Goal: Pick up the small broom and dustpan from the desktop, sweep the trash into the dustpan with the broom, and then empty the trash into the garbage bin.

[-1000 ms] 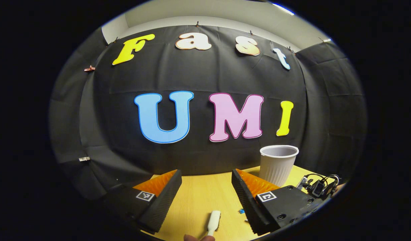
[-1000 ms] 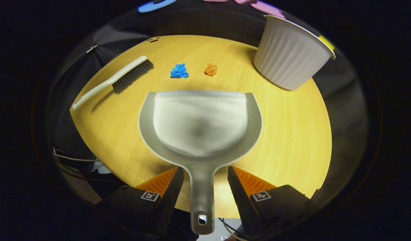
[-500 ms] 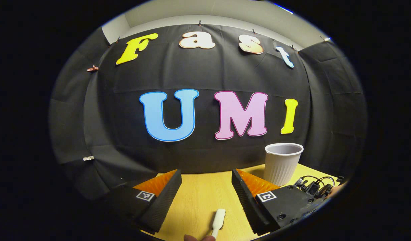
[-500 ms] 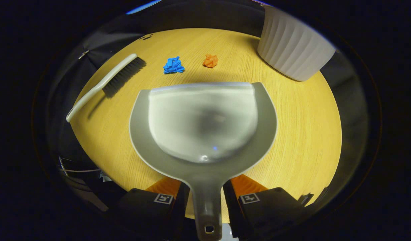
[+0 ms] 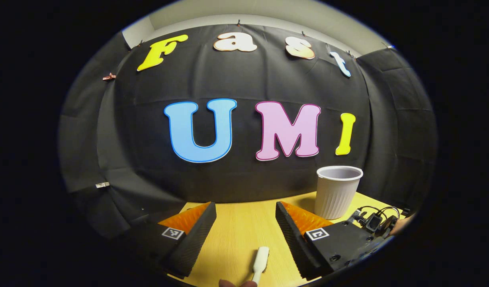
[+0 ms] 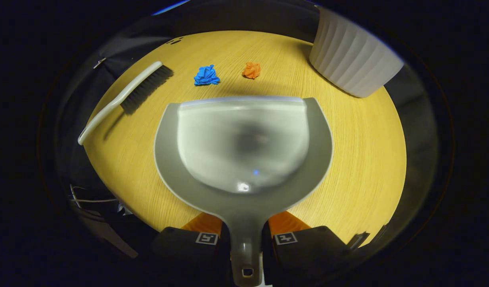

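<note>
Your table (image 6: 360, 159) has bare wood to the right of the dustpan (image 6: 242, 143), up to its curved edge. The garbage bin (image 6: 354, 63) stands at the far right corner. The right gripper (image 6: 245, 239) has its jaws clenched on the dustpan's handle. The left gripper (image 5: 245, 217) hangs with jaws released (broom (image 6: 125, 95) handle tip below and between them, untouched). Blue scrap (image 6: 206, 75) and orange scrap (image 6: 251, 70) lie just beyond the dustpan's lip.
</note>
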